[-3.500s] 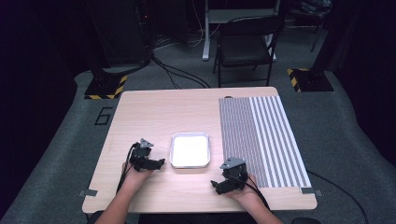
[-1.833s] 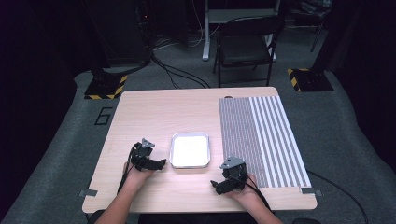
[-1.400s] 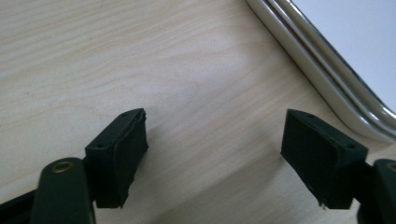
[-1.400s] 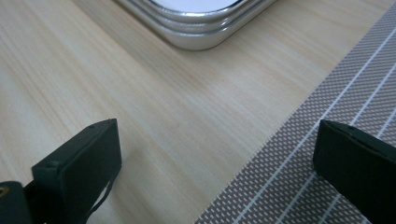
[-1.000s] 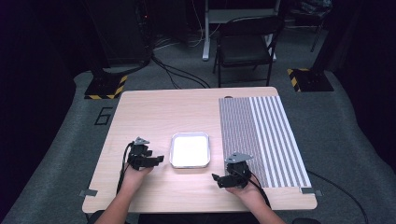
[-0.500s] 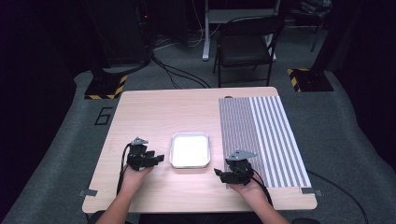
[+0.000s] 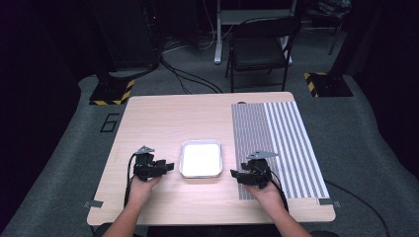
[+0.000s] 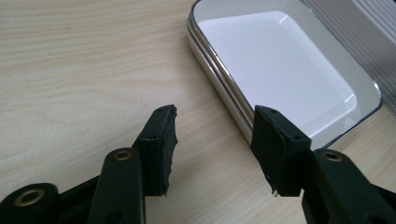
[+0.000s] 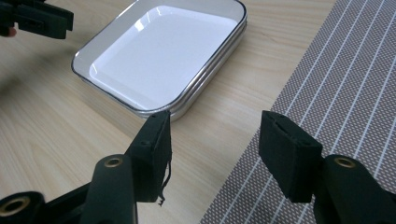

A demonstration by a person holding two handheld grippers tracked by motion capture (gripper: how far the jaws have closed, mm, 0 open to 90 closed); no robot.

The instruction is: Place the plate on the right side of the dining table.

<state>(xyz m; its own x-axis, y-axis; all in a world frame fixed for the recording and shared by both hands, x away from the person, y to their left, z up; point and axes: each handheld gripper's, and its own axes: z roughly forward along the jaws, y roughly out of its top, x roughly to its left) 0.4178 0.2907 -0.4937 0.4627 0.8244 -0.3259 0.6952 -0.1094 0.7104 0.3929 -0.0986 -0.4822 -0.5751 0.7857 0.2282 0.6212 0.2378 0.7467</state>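
We see nothing done yet: white tray empty on table. Left gripper, right gripper flank tray, jaws apart, empty. Everything left, we judge.

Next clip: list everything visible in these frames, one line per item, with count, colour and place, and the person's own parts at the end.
Table: 1, light wood, centre of the high view.
Tray: 1, white with a metallic rim, empty, on the table between the two grippers; it looks like two nested trays in the gripper views.
Placemat: 1, grey with white stripes, on the table's right part.
Chair: 1, dark, beyond the table's far edge.
Stand bases: 2, black with yellow-black hazard stripes, on the grey floor at far left and far right.
Cables: several, black, on the floor behind the table.
Left gripper: 1, black, left of the tray, jaws open.
Right gripper: 1, black, at the placemat's near-left edge, jaws open.
Forearms: 2, entering from the bottom edge.
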